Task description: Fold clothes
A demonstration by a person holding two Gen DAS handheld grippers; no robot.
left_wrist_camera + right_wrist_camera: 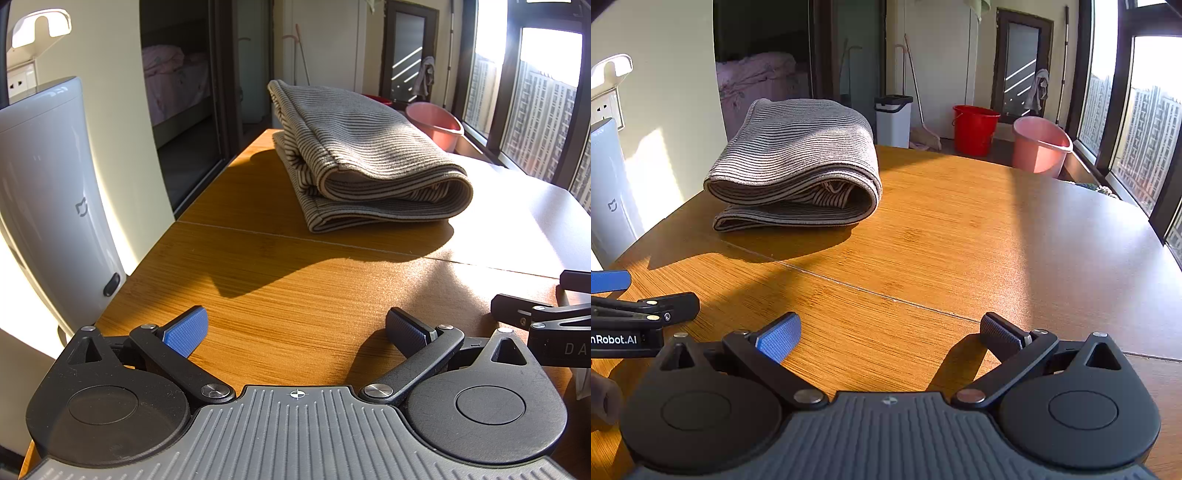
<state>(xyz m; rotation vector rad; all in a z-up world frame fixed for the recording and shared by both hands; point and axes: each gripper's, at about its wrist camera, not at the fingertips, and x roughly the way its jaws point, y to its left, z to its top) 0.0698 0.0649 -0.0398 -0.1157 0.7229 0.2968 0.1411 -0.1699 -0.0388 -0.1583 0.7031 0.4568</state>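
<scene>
Striped folded garment [365, 155] on table [280, 280]; two grippers spread, empty

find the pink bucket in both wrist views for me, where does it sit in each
Left wrist view: the pink bucket sits upper right, beyond the table's far edge, just right of the folded striped garment.
Right wrist view: it stands upper right of centre, on the floor past the table, beside a red bucket.
Shared landmark: the folded striped garment on the wooden table.

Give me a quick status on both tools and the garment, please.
Left tool open, empty. Right tool open, empty. Striped garment folded on table, untouched. Nothing between.
</scene>
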